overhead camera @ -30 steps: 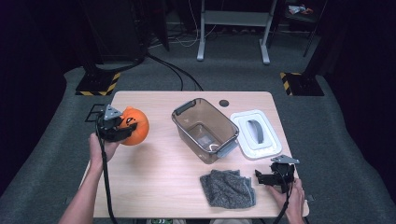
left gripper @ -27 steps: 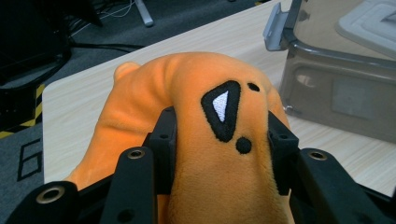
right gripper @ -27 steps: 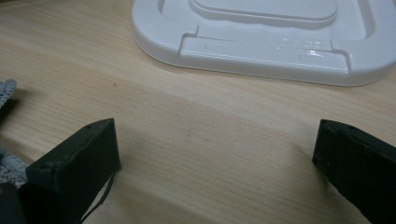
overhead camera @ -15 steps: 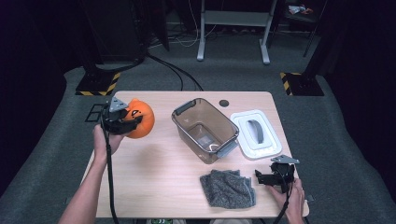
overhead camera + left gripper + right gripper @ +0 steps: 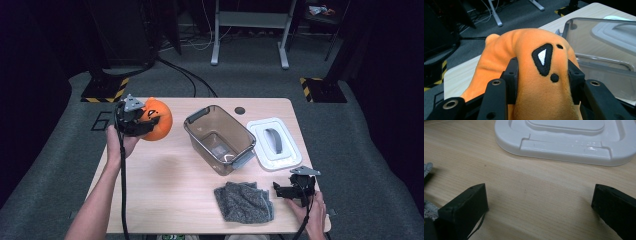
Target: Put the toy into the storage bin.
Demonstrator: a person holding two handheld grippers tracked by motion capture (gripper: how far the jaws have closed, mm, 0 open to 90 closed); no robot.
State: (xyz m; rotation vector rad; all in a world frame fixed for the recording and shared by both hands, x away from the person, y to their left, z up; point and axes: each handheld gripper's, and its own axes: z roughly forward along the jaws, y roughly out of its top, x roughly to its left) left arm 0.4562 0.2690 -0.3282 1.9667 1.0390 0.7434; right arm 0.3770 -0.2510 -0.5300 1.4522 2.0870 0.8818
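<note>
An orange plush toy (image 5: 157, 120) with black stitched marks is lifted off the table at the left, squeezed between the jaws of my left gripper (image 5: 142, 122). Seen from the left gripper view, the plush toy (image 5: 541, 82) bulges between both black jaws of the left gripper (image 5: 541, 80), with the bin behind it. A clear brown plastic bin (image 5: 220, 140) stands open at the table's middle. Its white lid (image 5: 275, 142) lies flat to the right. My right gripper (image 5: 289, 192) rests low at the front right, its jaws wide apart over bare wood, as the right gripper (image 5: 539, 202) view confirms.
A folded grey cloth (image 5: 245, 202) lies near the front edge, just left of the right gripper. The white lid (image 5: 564, 137) lies a short way ahead of the right jaws. A small dark disc (image 5: 240, 110) sits near the table's far edge.
My left gripper has risen and moved toward the table's far edge with the orange plush toy in it. The right gripper has stayed where it was.
</note>
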